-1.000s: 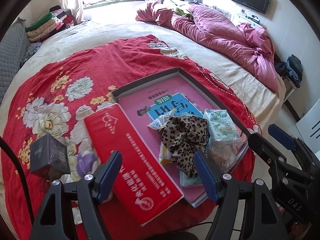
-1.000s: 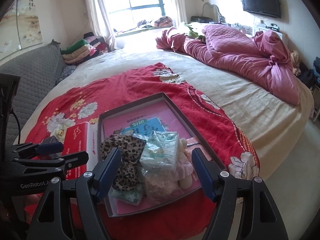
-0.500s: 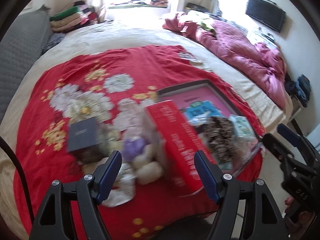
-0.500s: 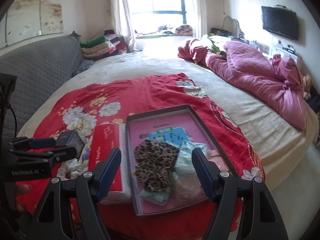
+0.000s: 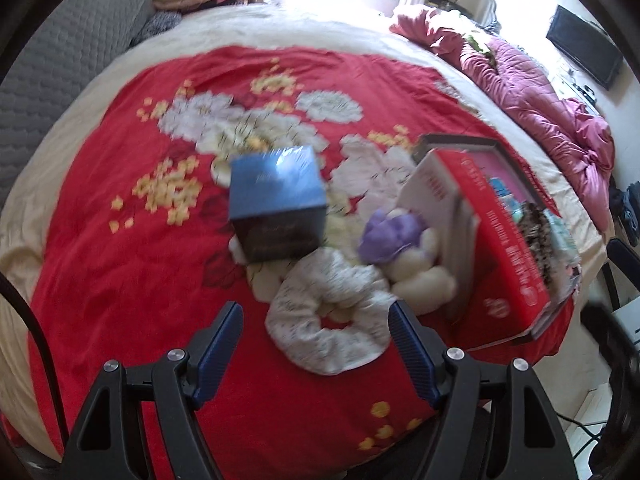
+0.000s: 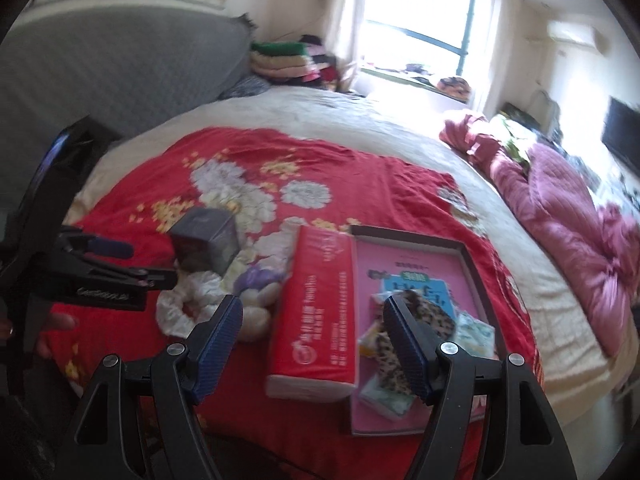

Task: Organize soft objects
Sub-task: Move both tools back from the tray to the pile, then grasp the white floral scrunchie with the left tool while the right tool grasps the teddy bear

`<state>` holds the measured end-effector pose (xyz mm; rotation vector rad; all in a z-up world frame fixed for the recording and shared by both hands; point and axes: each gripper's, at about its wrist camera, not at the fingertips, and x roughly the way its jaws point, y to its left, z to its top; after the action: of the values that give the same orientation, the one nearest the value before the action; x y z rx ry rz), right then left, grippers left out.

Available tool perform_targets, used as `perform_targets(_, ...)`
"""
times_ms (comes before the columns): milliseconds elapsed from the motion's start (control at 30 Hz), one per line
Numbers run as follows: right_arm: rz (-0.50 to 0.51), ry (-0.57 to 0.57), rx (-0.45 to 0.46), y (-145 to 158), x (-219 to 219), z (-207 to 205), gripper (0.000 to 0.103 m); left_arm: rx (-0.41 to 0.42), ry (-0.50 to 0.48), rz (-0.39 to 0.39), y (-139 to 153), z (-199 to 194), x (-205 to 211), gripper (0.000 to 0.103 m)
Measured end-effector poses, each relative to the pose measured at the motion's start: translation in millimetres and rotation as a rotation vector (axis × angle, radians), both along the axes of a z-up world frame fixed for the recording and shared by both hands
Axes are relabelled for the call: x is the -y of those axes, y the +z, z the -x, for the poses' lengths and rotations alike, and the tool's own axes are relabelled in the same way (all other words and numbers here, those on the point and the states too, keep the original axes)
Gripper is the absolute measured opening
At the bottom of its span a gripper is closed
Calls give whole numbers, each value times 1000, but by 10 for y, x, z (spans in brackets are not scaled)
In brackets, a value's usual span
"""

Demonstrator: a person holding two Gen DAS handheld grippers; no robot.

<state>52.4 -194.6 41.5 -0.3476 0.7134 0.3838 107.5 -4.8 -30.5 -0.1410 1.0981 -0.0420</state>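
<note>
Left claw [image 5: 316, 350] hangs open and empty at lower centre of its view, a white scrunchie [image 5: 330, 312] between and just beyond its fingers on the red blanket [image 5: 120, 280]. Right claw [image 6: 312, 344] is open too, holding nothing, above a red pack [image 6: 316, 312]. Right of the pack, a tray [image 6: 472, 276] holds a leopard scrunchie [image 6: 428, 320]

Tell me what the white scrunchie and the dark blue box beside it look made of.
White scrunchie: soft gathered fabric, matte, judging by its puffy crinkled ring. Dark blue box: probably card under clear film, since its flat top shows glossy glare; blur leaves this uncertain.
</note>
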Motion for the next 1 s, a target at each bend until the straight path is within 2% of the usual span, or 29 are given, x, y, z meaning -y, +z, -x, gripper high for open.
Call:
perform_targets(167,121,116,-7,-241,-444,56,74,-47,17,34,-311,-48,-138,74)
perform_targets(433,341,182,-24,-765,-829,-63,74,-138,26,105,-791,-217,-262,74)
perform_targets(533,385,204,-27,-892,-886,-120,74,-133,18,105,-841,-272,-261,75)
perform_targets(667,509,236,-1,-1066,-969,-187,74,-110,11,124,-871,-301,-273,74)
perform_targets(767,572,268,4,-1194,-1034,-216,74,-93,-4,103,-880,-326,-260,74)
perform_targets(800,583,274,2,-1223,-1053,-217,74,-87,-10,88,-875,-343,-246,72)
perform_targets(867,599,285,2,-1275,-1078,-234,74,-77,-16,47,-879,-366,-230,61)
perform_targets(933,604,289,-6,-1324,-1089,-280,74,-69,-13,50,-888,-386,-251,57)
perform_targets(1000,604,292,-9,-1358,-1103,-309,74,-59,-1,55,-888,-413,-303,46)
